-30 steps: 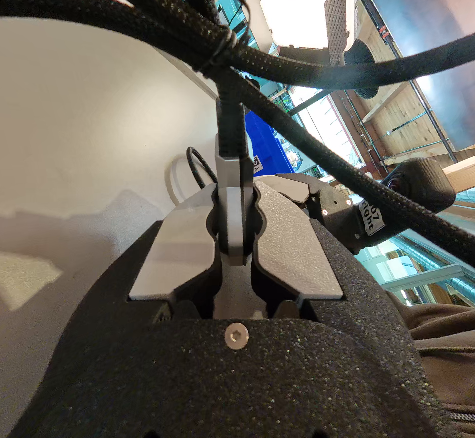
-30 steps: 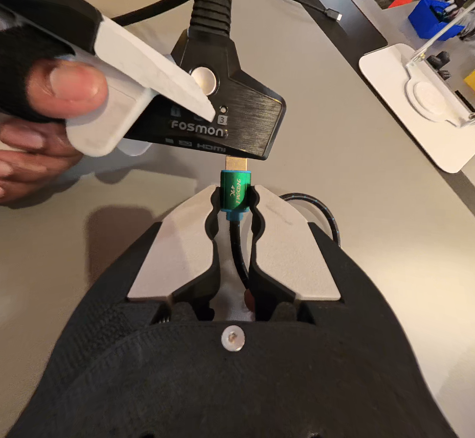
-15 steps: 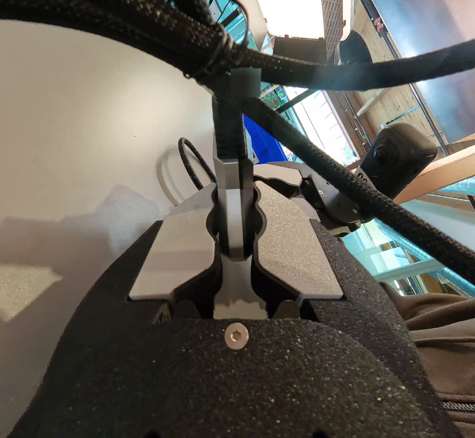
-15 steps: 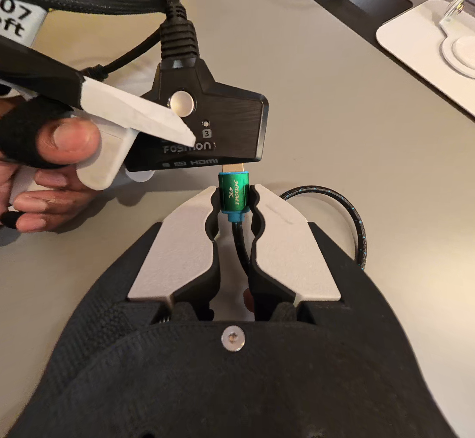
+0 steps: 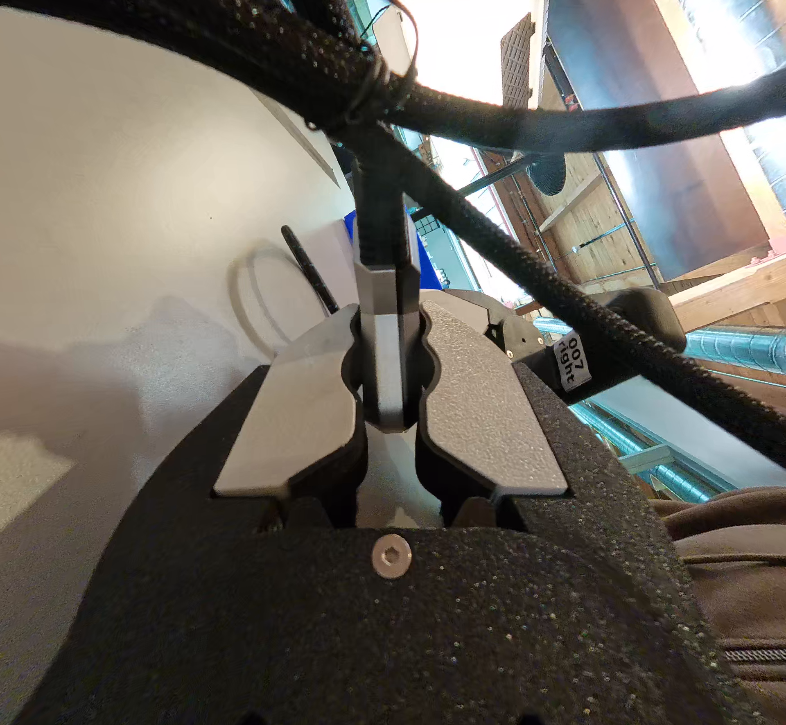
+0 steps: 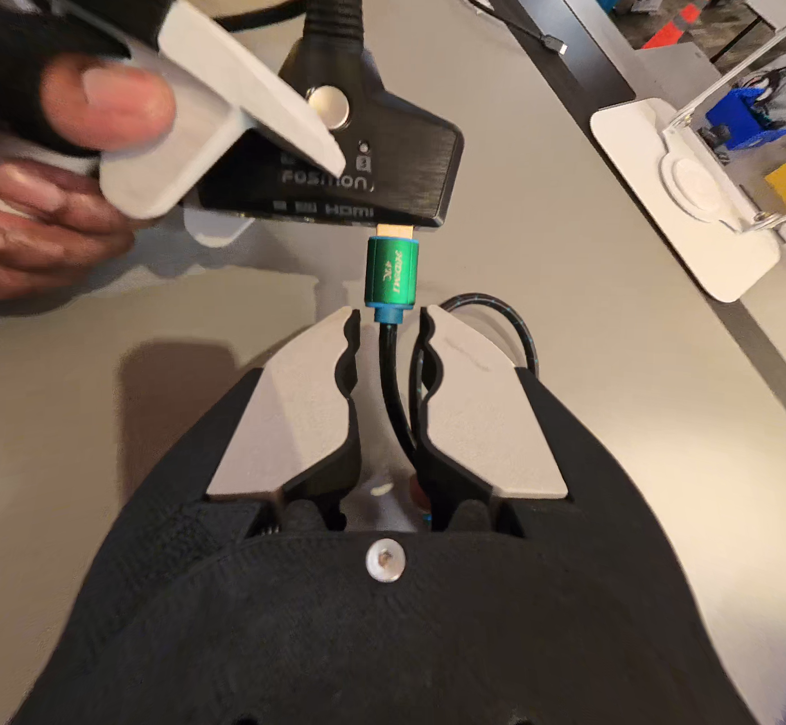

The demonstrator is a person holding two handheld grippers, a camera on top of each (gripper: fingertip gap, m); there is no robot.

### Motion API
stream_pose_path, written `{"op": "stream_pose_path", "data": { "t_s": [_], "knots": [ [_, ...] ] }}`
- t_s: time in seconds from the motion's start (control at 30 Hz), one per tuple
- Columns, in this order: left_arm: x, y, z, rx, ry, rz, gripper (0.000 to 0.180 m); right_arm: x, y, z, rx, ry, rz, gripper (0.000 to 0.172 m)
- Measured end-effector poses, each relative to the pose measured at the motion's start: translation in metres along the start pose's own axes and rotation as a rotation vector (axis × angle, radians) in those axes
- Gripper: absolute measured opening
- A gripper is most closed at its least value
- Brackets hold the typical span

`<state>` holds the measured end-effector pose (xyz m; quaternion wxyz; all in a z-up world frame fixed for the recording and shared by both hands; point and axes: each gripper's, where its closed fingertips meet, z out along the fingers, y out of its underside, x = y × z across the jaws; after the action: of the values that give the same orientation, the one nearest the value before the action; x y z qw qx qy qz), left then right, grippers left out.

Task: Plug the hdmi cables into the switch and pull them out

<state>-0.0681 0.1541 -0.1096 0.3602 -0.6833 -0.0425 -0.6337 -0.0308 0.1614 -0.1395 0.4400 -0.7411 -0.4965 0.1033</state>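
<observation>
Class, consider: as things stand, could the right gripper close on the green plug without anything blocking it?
Probably yes. The right gripper is open, and the green plug sits just past its fingertips, with only the plug's own black cable running between the fingers. Nothing else intervenes.

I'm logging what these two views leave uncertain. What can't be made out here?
- Right wrist view: how deep the green plug sits in the black switch box; the box edge hides its gold tip.
- Same view: the box's left ports, covered by the left claw.
- Same view: where the braided cable runs, hidden under the open right claw.
- Left wrist view: the box face; only its edge shows.
</observation>
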Motion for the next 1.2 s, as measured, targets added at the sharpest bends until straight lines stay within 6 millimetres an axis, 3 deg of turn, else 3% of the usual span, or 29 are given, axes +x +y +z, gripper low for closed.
{"op": "stream_pose_path", "data": {
  "t_s": [0.17,0.47,0.87,1.03,1.2],
  "knots": [
    [0.008,0.001,0.004,-0.018,0.034,0.024,0.022,0.006,0.005,-0.001,-0.046,0.092,-0.099,0.01],
    [0.017,0.014,0.005,-0.149,0.029,0.185,0.023,0.005,0.006,-0.008,-0.043,0.061,-0.137,0.009],
    [0.01,0.039,0.004,-0.297,0.02,0.159,0.022,0.005,0.016,-0.01,-0.091,0.065,-0.262,0.008],
    [0.016,0.038,0.006,-0.296,0.037,0.157,0.022,0.009,0.008,-0.012,-0.035,0.057,-0.184,0.008],
    [0.025,0.037,0.001,-0.319,0.092,0.207,0.022,0.003,0.001,-0.02,0.045,0.055,-0.24,0.009]
  ]
}}
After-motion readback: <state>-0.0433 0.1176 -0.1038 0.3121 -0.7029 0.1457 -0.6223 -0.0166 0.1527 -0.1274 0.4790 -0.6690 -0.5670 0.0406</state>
